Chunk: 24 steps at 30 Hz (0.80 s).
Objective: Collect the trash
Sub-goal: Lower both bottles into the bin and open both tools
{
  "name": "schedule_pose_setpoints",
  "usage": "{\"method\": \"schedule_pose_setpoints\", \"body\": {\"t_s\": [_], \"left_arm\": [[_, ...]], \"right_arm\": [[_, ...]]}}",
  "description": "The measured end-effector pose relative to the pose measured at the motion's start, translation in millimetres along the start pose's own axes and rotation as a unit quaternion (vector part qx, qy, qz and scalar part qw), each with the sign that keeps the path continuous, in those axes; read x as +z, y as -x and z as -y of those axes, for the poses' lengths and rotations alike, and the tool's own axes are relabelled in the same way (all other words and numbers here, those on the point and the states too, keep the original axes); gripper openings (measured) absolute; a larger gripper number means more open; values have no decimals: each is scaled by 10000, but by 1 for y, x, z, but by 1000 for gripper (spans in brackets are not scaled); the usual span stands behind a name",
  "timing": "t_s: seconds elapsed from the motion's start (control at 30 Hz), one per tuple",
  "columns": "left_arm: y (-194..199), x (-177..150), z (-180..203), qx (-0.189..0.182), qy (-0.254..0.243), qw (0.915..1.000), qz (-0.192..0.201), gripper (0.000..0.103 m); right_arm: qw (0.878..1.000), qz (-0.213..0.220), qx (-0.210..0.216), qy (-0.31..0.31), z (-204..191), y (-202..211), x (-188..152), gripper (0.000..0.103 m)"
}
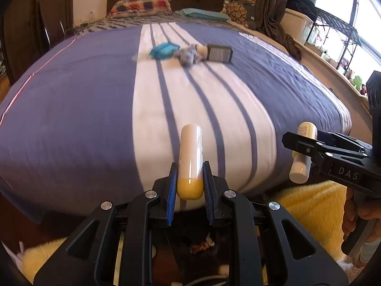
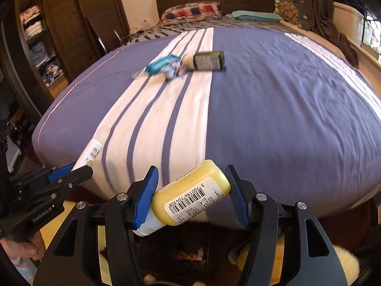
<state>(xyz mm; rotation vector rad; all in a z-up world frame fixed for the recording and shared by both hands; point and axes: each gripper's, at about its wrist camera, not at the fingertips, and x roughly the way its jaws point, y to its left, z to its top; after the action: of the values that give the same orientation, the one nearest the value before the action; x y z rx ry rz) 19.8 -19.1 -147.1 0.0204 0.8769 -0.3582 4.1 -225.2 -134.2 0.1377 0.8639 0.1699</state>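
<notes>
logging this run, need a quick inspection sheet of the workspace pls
surface: bed with purple and white striped cover.
job's things: white tube and yellow bottle, both held; blue wrapper, crumpled paper, dark box lying on the cover.
clutter: nothing seen beyond that trash.
grippers: left hand-held gripper shut on the tube; right hand-held gripper shut on the bottle.
cables: some at the bedside by the headboard.
surroundings: pillows, wardrobe, yellow rug.
</notes>
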Motion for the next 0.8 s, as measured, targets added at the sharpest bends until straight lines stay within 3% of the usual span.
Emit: {"method": "schedule_pose_setpoints", "body": {"t_s": [0.37,0.8], "left_arm": [[-30,-70,-2,-70,102,9964,-838,19],[-83,-120,-4,-213,296,9833,-1785,19]], "right_arm": [[9979,-651,5,-32,-4,-24,-62,59],[9892,-1440,222,-172,-4,-79,-93,59]]}}
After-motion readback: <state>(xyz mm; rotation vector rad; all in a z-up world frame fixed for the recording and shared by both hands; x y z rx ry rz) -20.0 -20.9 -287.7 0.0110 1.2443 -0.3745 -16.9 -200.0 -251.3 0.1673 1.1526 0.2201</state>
